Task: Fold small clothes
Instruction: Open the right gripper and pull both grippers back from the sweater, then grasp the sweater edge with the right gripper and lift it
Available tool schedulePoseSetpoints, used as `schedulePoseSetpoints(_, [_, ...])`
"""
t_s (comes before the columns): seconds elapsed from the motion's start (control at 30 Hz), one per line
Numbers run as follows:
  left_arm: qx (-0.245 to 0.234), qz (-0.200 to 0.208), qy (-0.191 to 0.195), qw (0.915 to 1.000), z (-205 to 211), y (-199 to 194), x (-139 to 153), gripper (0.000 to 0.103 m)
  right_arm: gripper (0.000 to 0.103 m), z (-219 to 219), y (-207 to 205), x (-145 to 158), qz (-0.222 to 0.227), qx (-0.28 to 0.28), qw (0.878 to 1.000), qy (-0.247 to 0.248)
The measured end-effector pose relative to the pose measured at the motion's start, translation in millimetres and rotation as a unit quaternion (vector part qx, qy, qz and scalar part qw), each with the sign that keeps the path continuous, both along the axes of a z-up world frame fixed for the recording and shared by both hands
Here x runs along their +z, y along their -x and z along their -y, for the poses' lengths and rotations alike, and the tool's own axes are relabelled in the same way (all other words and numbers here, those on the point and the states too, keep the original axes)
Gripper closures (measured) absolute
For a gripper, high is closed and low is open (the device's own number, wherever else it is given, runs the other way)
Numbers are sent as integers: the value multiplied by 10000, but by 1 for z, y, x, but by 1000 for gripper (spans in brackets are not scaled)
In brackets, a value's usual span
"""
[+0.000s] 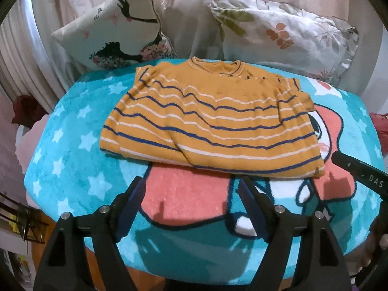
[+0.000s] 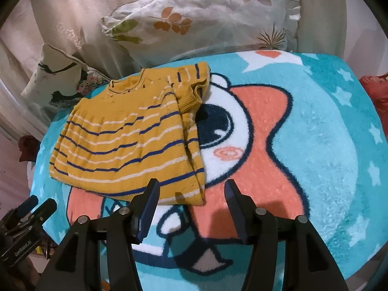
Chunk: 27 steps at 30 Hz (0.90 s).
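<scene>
The sweater (image 1: 208, 121) looks soft, light and floppy; its near hem seems the best hold. Left gripper (image 1: 191, 194) and right gripper (image 2: 191, 194) gape empty.

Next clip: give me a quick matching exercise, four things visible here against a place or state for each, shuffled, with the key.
Things:
1. striped sweater
2. left gripper
3. silhouette-print pillow
4. leaf-print pillow

Place or state:
A. behind the blanket, on the left in the left wrist view
B. folded, lying on the blanket
C. open, holding nothing
D. behind the blanket, on the right in the left wrist view

Pairs: 1-B, 2-C, 3-A, 4-D
</scene>
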<state>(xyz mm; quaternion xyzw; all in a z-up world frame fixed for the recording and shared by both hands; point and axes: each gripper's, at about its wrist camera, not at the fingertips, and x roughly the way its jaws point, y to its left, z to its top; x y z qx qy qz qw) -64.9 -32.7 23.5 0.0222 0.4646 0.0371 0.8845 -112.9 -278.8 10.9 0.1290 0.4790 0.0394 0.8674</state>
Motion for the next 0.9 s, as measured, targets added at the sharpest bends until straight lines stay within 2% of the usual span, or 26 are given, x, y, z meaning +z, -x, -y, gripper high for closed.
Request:
schedulePoseSetpoints(0.33, [-105, -38, 29, 9999, -7, -6, -1, 25, 41, -14, -2, 1, -31, -1, 9999, 141])
schedulePoseSetpoints(0.53, [-42, -148, 155, 9998, -38, -20, -6, 25, 41, -39, -17, -2, -127, 57, 9997, 180])
schedulePoseSetpoints(0.9, [102, -453, 347, 9983, -104, -54, -16, 25, 40, -120, -49, -5, -237, 363, 9980, 452])
